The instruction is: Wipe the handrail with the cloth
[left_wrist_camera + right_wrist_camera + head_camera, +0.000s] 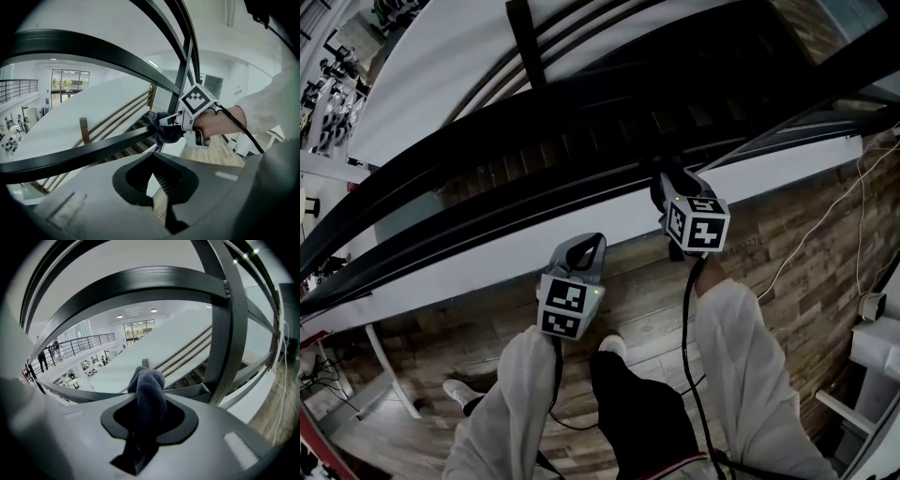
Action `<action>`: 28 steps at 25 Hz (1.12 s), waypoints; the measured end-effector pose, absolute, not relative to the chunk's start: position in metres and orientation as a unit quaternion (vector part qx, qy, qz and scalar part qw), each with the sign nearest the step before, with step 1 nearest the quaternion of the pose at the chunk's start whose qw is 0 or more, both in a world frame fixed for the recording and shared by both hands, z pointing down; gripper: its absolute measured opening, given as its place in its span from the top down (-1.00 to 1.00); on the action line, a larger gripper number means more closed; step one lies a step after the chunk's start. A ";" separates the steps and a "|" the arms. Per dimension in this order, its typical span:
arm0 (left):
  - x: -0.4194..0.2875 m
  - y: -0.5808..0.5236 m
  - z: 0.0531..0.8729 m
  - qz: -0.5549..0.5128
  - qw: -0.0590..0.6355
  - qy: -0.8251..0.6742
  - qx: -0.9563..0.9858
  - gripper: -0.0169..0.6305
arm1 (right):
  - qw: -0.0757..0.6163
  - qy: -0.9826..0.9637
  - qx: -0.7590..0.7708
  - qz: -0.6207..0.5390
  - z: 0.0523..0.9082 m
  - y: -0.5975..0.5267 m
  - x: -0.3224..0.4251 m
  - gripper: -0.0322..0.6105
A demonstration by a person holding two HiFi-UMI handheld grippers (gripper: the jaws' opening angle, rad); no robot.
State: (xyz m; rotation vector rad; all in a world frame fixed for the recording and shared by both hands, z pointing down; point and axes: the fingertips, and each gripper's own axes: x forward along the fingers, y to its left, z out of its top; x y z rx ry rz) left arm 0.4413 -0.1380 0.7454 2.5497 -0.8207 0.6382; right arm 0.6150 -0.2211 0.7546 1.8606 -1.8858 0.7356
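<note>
Right gripper [668, 178], reached forward, clamps the cloth [149, 390] against the handrail [70, 159] — left gripper [584, 246] hangs lower, jaws together.

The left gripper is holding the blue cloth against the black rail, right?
Not quite: it is the right gripper that holds the blue cloth against the black rail, as the right gripper view shows. The left gripper has nothing in its fingers.

White sleeves [511, 412], dark trousers [637, 412], seemingly white shoes [614, 345]; grey left gripper [584, 246] and right gripper [668, 178] carry marker cubes [565, 309]; black cables [685, 319] trail.
</note>
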 end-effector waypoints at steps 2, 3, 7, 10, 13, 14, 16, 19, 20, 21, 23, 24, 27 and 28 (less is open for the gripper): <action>0.446 -0.138 0.751 0.230 0.198 -0.293 0.907 0.94 | 0.192 -0.667 0.671 0.260 0.755 -0.221 0.628 0.61; 0.448 -0.137 0.753 0.232 0.199 -0.292 0.906 0.94 | 0.189 -0.665 0.674 0.262 0.755 -0.221 0.634 0.60; 0.463 -0.129 0.755 0.231 0.199 -0.282 0.910 0.94 | 0.187 -0.650 0.689 0.260 0.755 -0.222 0.665 0.61; 0.463 -0.123 0.756 0.229 0.203 -0.281 0.909 0.94 | 0.187 -0.631 0.708 0.257 0.753 -0.221 0.686 0.61; 0.456 -0.120 0.756 0.228 0.202 -0.281 0.910 0.94 | 0.183 -0.613 0.725 0.257 0.752 -0.220 0.701 0.61; 0.451 -0.120 0.756 0.226 0.203 -0.283 0.910 0.94 | 0.182 -0.607 0.730 0.257 0.751 -0.220 0.704 0.61; 0.437 -0.120 0.754 0.223 0.207 -0.291 0.907 0.94 | 0.184 -0.593 0.740 0.258 0.749 -0.219 0.705 0.61; 0.409 -0.118 0.749 0.220 0.214 -0.305 0.901 0.94 | 0.172 -0.573 0.756 0.265 0.737 -0.214 0.699 0.62; 0.399 -0.118 0.747 0.220 0.218 -0.310 0.899 0.94 | 0.168 -0.572 0.758 0.266 0.732 -0.212 0.693 0.61; 0.388 -0.117 0.746 0.220 0.222 -0.316 0.896 0.94 | 0.168 -0.575 0.756 0.264 0.727 -0.211 0.684 0.61; 0.366 -0.114 0.741 0.220 0.230 -0.325 0.891 0.94 | 0.176 -0.587 0.747 0.257 0.718 -0.209 0.658 0.61; 0.355 -0.112 0.737 0.219 0.232 -0.328 0.889 0.94 | 0.180 -0.592 0.742 0.256 0.713 -0.206 0.644 0.61; 0.322 -0.107 0.721 0.211 0.232 -0.333 0.890 0.94 | 0.180 -0.601 0.735 0.258 0.697 -0.196 0.599 0.61; 0.309 -0.106 0.715 0.207 0.230 -0.335 0.890 0.94 | 0.179 -0.604 0.733 0.259 0.692 -0.193 0.581 0.61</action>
